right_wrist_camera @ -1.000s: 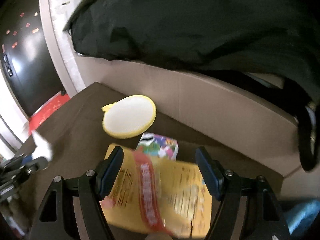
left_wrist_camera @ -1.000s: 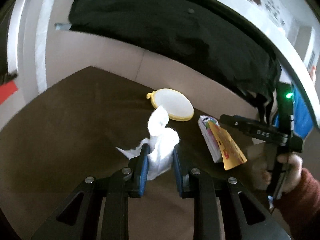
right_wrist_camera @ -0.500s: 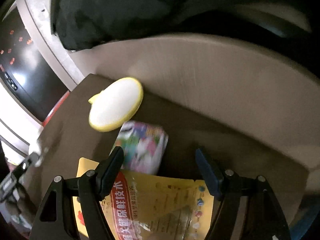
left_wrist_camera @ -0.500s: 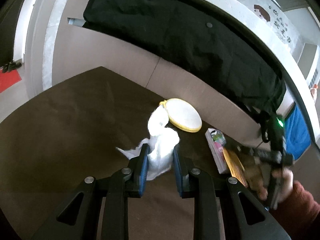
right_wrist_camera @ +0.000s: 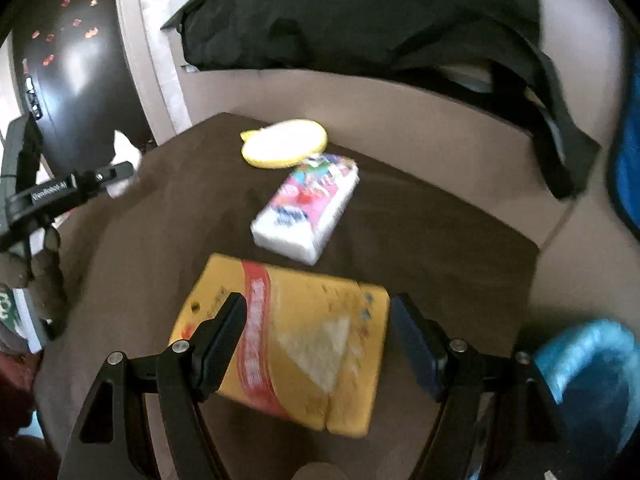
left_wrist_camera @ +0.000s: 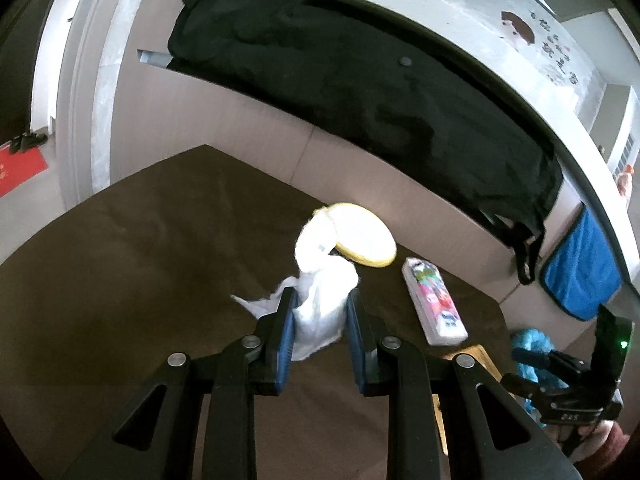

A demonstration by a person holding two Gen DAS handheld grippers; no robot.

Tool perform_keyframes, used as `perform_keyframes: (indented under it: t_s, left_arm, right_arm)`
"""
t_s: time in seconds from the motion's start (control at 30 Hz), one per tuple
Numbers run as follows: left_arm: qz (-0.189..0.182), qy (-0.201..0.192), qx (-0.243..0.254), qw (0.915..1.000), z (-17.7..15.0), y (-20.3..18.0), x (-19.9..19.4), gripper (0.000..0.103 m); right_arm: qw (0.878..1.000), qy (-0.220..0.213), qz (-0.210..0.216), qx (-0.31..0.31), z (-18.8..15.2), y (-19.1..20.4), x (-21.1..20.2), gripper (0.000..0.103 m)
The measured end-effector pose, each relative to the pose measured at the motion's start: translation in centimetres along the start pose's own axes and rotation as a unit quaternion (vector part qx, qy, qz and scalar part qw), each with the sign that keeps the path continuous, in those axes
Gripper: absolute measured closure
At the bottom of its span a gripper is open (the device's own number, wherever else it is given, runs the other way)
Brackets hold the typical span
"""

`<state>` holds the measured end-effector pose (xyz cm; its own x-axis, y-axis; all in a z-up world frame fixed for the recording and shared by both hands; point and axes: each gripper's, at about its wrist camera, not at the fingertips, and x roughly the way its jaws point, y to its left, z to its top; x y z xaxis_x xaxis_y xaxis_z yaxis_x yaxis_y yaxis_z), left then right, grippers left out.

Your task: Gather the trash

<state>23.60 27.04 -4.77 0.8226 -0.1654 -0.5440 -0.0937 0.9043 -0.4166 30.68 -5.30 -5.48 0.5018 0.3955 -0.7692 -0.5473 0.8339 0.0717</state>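
Observation:
My left gripper (left_wrist_camera: 320,312) is shut on a crumpled white tissue (left_wrist_camera: 324,280) and holds it above the brown table (left_wrist_camera: 120,280). My right gripper (right_wrist_camera: 316,316) is shut on a flat yellow snack packet (right_wrist_camera: 304,344) with a red band, held across its width between the jaws over the table's near right part. The left gripper and its tissue show at the far left of the right wrist view (right_wrist_camera: 116,172). The right gripper shows at the lower right of the left wrist view (left_wrist_camera: 560,372).
A round yellow-rimmed lid (right_wrist_camera: 284,142) and a colourful tissue pack (right_wrist_camera: 308,204) lie on the table near its back edge. A blue bag (right_wrist_camera: 592,380) sits at the lower right. A black coat (left_wrist_camera: 360,80) hangs behind the table.
My right gripper with the yellow packet moved down and right, away from the tissue pack. My left gripper stayed shut on the tissue and shifted a little.

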Motion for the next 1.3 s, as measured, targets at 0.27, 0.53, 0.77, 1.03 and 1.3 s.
perform_keyframes:
  t_s: [0.27,0.53,0.77,1.03,1.3]
  left_arm:
    - [-0.009,0.022,-0.004,0.9997,-1.6,-1.3,-1.0,0.079]
    - [-0.002,0.015,0.001,0.9999,-1.6,-1.4,-1.8,0.079]
    - [-0.002,0.015,-0.006,0.9999,-1.6,-0.6,-2.1,0.079]
    - [0.002,0.009,-0.023,0.9997,-1.4,1.1,-2.9,0.079]
    - [-0.001,0.006,-0.032,0.9995,-1.6,1.7,-3.3,0.079]
  right_arm:
    - [0.996,0.048,0.030,0.067,-1.9,-0.3,1.4,0.027]
    - [0.996,0.079,0.028,0.023,0.3,4.6,4.2,0.012]
    - [0.994,0.101,-0.020,-0.030,2.3,7.5,7.2,0.001]
    - [0.992,0.116,-0.041,-0.024,3.3,8.0,8.4,0.000]
    - [0.993,0.106,-0.029,-0.049,3.6,10.5,9.0,0.001]
